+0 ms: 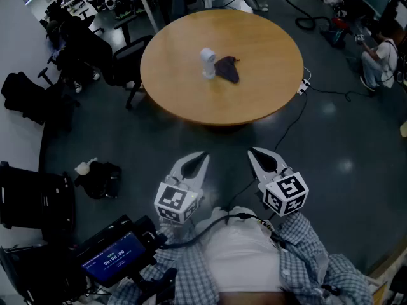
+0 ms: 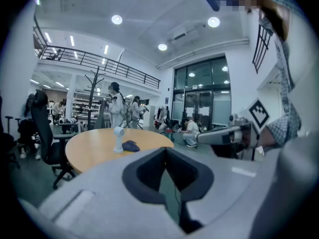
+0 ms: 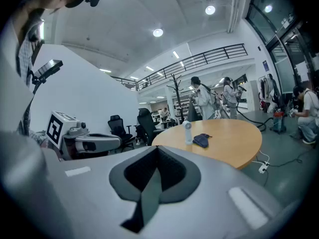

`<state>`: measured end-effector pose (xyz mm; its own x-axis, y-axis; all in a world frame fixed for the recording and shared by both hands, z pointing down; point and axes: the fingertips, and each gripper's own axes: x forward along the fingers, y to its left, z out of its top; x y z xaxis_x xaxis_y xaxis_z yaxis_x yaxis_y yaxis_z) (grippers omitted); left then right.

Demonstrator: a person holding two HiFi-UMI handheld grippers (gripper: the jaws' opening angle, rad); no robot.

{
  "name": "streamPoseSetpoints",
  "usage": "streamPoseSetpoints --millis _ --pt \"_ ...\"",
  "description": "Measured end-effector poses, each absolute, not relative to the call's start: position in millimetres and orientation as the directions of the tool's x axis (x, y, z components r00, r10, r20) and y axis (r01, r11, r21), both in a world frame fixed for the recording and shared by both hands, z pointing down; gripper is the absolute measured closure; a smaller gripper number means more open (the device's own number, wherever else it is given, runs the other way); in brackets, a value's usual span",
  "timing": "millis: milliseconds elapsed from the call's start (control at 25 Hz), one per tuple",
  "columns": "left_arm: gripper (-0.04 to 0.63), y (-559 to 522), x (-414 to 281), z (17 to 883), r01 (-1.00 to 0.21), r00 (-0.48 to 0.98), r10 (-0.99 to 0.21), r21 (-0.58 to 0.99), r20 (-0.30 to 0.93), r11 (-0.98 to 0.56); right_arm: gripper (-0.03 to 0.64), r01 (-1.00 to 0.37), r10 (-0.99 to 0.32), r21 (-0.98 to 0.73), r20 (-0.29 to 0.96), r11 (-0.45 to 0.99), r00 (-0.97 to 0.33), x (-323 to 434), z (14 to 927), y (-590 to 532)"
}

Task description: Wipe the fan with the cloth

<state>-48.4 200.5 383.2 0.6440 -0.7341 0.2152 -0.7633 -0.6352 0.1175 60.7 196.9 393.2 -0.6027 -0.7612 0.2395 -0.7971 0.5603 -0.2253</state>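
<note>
1. Tools. The left tool (image 1: 203, 155) and the right tool (image 1: 252, 151) are held side by side over the floor (image 1: 331, 145), both pointing toward 12 o'clock in the head view and tilted slightly downward. Each tool is clenched: in its own view the two jaws meet along a closed seam, with nothing between them. Neither tool touches any object.

2. Tabletop. A round wooden tabletop (image 1: 191, 103) stands at 12 o'clock from the tools, well apart from them.

3. Fan. A small white fan (image 1: 208, 63) stands upright near the centre of the tabletop, slightly toward 9 o'clock of centre.

4. Cloth. A dark, crumpled cloth (image 1: 227, 68) lies flat on the tabletop at the fan's 4 o'clock, just beside its base. Whether it touches the base cannot be determined.

5. Surroundings. A white power strip (image 1: 304, 84) lies on the floor at the tabletop's 3 o'clock edge, with a dark cable running from it toward 6 o'clock. A black office chair (image 1: 124, 59) stands at the tabletop's 9 o'clock. A lit blue screen (image 1: 114, 256) sits at 7 o'clock from the left tool. Checked sleeves (image 1: 305, 240) are visible behind both tools.
</note>
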Motion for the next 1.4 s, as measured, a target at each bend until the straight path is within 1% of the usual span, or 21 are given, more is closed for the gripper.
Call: streamPoseSetpoints --millis 560,880,1080,1400 --pt "0.595 200 -50 387 -0.763 0.644 -0.732 0.121 0.222 -0.635 0.614 -0.792 -0.761 -0.268 0.233 0.548 -0.605 59 396 195" --pt "0.595 197 -46 379 -0.78 0.624 -0.751 0.111 0.215 -0.616 0.614 -0.788 -0.762 -0.295 0.228 0.54 -0.607 70 393 191" --pt "0.595 195 -21 396 -0.8 0.597 -0.771 0.096 0.22 -0.592 0.614 -0.779 -0.742 -0.248 0.241 0.577 -0.626 96 413 184" --pt "0.595 213 -15 390 -0.816 0.577 -0.789 0.113 0.212 -0.567 0.614 -0.776 -0.735 -0.218 0.249 0.592 -0.631 103 404 205"
